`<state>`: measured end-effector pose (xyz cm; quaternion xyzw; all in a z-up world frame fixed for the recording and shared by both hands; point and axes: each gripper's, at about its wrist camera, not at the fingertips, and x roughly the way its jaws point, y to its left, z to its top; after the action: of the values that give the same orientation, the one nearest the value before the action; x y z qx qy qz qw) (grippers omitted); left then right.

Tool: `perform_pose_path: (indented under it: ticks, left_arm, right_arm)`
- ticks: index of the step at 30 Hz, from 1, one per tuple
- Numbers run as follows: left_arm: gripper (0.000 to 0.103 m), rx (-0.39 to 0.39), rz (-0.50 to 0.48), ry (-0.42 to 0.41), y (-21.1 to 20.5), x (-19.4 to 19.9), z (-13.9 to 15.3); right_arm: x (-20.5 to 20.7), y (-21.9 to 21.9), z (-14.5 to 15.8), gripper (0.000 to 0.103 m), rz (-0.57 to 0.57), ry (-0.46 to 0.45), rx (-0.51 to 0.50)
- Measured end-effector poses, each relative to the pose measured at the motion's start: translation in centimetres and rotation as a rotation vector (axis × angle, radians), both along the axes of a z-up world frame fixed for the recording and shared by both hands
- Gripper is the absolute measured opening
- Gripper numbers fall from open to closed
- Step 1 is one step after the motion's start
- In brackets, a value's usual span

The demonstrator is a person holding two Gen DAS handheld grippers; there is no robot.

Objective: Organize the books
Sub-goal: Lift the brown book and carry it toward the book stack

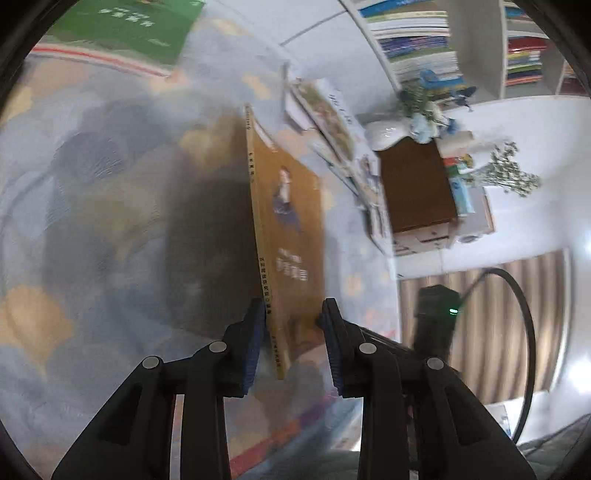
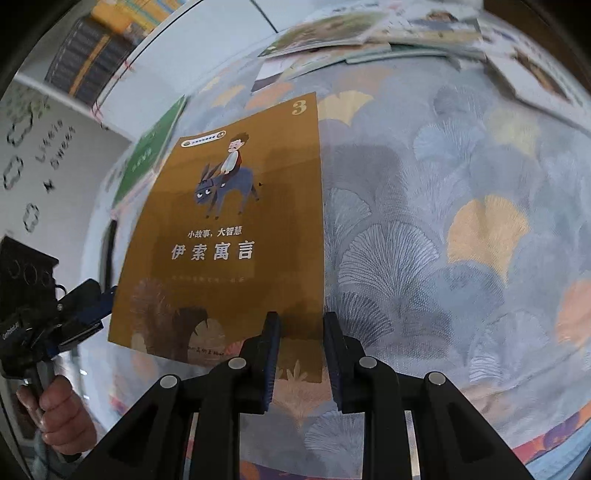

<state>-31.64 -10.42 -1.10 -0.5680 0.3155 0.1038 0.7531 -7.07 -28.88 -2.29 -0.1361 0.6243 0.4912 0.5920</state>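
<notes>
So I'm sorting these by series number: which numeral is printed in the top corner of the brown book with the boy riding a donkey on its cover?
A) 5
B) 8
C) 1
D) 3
D: the right wrist view shows a pale "3" in the upper right corner of the brown book cover, above the donkey picture.

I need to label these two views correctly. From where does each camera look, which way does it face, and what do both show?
Left wrist: sits on the left tool, looking forward and down along the spine edge of the thin brown paperback book over the fan-patterned blue cloth; only its own black fingers show.
Right wrist: sits on the right tool, facing down onto the book's front cover; the left tool and the holding hand show at the left.
Shared: the brown book, the cloth, the flat green book, the scattered picture books.
</notes>
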Motion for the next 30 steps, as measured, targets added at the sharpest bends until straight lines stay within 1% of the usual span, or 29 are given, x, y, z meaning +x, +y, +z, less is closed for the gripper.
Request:
perform_pose_path:
  ticks: [1, 3, 4, 5, 6, 7, 8, 9, 11, 13, 14, 16, 17, 19, 20, 21, 22, 24, 26, 27, 30]
  left_arm:
    - [0.027, -0.005, -0.001, -0.004, -0.1, 0.1, -0.1]
    - [0.027, -0.054, 0.014, -0.021, 0.0, 0.1, -1.0]
    - [0.027, -0.063, 0.026, -0.005, -0.1, 0.1, -1.5]
    - [0.027, -0.046, 0.024, 0.022, -0.2, 0.3, -1.6]
    - [0.024, -0.015, 0.014, 0.059, -0.4, 0.5, -1.6]
    - [0.016, 0.019, -0.004, 0.100, -0.9, 0.9, -1.7]
    - [0.011, 0.036, -0.031, 0.123, -1.5, 1.6, -1.8]
    - [0.009, 0.029, -0.042, 0.119, -1.6, 1.9, -1.8]
    - [0.009, 0.015, -0.053, 0.100, -2.2, 2.4, -2.0]
    - [0.009, 0.029, -0.054, 0.112, -2.5, 2.7, -2.0]
    - [0.009, 0.009, -0.045, 0.097, -2.4, 3.0, -2.0]
    - [0.009, -0.032, -0.024, 0.057, -1.9, 3.1, -1.7]
    - [0.009, -0.044, -0.019, 0.044, -1.9, 3.0, -1.6]
    - [0.010, -0.091, -0.006, -0.013, -1.4, 3.0, -1.1]
    - [0.010, -0.136, 0.006, -0.059, -1.0, 2.9, -1.0]
    - [0.012, -0.191, 0.021, -0.113, -0.6, 2.7, -1.1]
    - [0.012, -0.233, 0.031, -0.146, -0.3, 2.8, -1.3]
    - [0.011, -0.254, 0.043, -0.155, 0.1, 2.8, -1.5]
    - [0.011, -0.261, 0.044, -0.140, 0.1, 3.1, -1.7]
    - [0.011, -0.282, 0.046, -0.145, 0.1, 3.3, -1.9]
    - [0.011, -0.339, 0.054, -0.181, -0.1, 3.0, -2.2]
  right_arm:
    - [0.0, -0.1, 0.0, 0.023, -0.005, 0.009, 0.003]
    - [0.2, -0.2, 0.0, 0.023, -0.010, 0.017, 0.007]
    - [0.2, -0.3, 0.0, 0.023, -0.013, 0.020, 0.006]
    - [0.2, -0.4, 0.0, 0.023, -0.019, 0.026, 0.006]
    - [0.3, -0.5, -0.1, 0.023, -0.027, 0.034, 0.008]
    - [0.3, -0.6, 0.0, 0.023, -0.033, 0.040, 0.010]
    - [0.4, -0.6, -0.1, 0.023, -0.037, 0.045, 0.012]
    - [0.4, -0.7, -0.1, 0.023, -0.041, 0.050, 0.015]
    - [0.4, -0.6, -0.1, 0.023, -0.047, 0.058, 0.016]
    - [0.5, -0.7, -0.1, 0.023, -0.040, 0.054, 0.011]
    - [0.4, -0.5, -0.1, 0.023, -0.032, 0.050, 0.007]
    - [0.9, -0.3, -0.2, 0.023, -0.036, 0.076, -0.004]
    - [1.2, -0.3, -0.2, 0.024, -0.047, 0.101, -0.007]
    - [2.1, -0.6, -0.4, 0.029, -0.076, 0.176, -0.013]
    - [2.7, -1.0, -0.5, 0.038, -0.102, 0.217, -0.007]
    - [3.1, -1.3, -0.4, 0.054, -0.122, 0.227, -0.003]
    - [3.8, -1.9, -0.2, 0.059, -0.166, 0.228, 0.013]
    - [4.7, -2.4, 0.1, 0.059, -0.194, 0.232, 0.033]
    - [5.2, -2.5, -0.2, 0.059, -0.195, 0.273, 0.037]
    - [5.3, -2.5, -0.3, 0.059, -0.196, 0.298, 0.044]
    - [5.1, -2.7, -1.3, 0.059, -0.215, 0.432, 0.089]
